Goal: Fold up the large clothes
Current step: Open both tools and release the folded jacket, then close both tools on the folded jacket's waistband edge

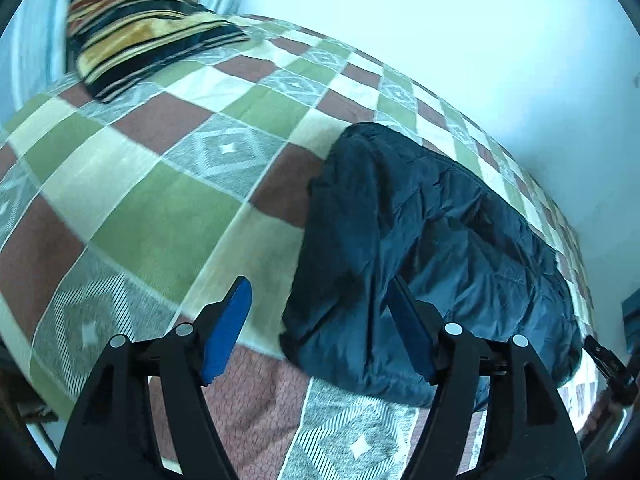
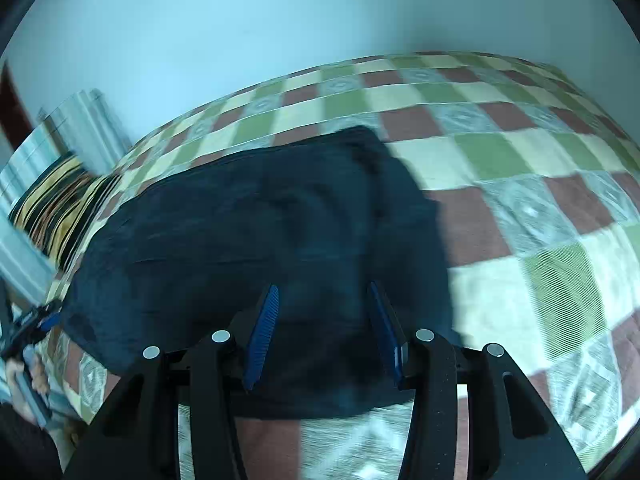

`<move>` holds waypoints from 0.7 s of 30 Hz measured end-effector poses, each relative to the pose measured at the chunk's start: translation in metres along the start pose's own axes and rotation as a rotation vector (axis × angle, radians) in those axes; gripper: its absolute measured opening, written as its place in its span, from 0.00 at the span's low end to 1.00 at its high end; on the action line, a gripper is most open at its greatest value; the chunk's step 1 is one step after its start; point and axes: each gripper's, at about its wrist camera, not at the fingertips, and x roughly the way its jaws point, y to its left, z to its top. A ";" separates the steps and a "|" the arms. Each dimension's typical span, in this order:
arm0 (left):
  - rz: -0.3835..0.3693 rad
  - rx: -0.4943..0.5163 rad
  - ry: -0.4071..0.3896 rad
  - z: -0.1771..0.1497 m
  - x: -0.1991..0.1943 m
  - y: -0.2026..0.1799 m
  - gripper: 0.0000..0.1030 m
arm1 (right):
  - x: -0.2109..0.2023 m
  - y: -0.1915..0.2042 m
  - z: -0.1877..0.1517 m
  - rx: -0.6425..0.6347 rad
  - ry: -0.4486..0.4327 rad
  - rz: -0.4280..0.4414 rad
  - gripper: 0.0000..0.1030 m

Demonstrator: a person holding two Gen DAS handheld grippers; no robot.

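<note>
The left gripper [image 1: 320, 304] sat nearest its camera, its blue pads spread wide with nothing pinched; the right-hand pad overlapped the near left edge of the dark jacket [image 1: 420, 248] in the picture, while the left-hand pad hung over bare bedspread. The right gripper [image 2: 324, 308] in its own view was likewise open, pads apart above the jacket's near edge and gripping nothing, though that picture was blurred.

The bed [image 1: 152, 208] filled most of both views, covered by a checked bedspread of green, cream, rust and grey diamond-patterned squares. A pale blue wall [image 1: 440, 40] rose behind it. The dark blue puffy jacket [image 2: 256, 248] lay flat on the bed as a folded bundle, toward the near edge.

The left wrist view showed the jacket to the right, with quilted creases sharp, and a striped yellow-and-black blanket [image 1: 136, 28] at the far left corner of the bed. It also caught a small dark piece of the other gripper at the right rim, just beyond the jacket.

The right wrist view showed the jacket centred and smeared, the same striped blanket [image 2: 60, 204] at the left, pale curtain folds [image 2: 84, 132] behind it, and at the left rim the other gripper with part of a hand [image 2: 38, 374] holding it.
</note>
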 end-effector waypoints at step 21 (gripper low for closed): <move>0.024 0.172 0.123 0.054 0.054 -0.010 0.69 | 0.092 0.158 0.024 -0.157 0.104 -0.021 0.38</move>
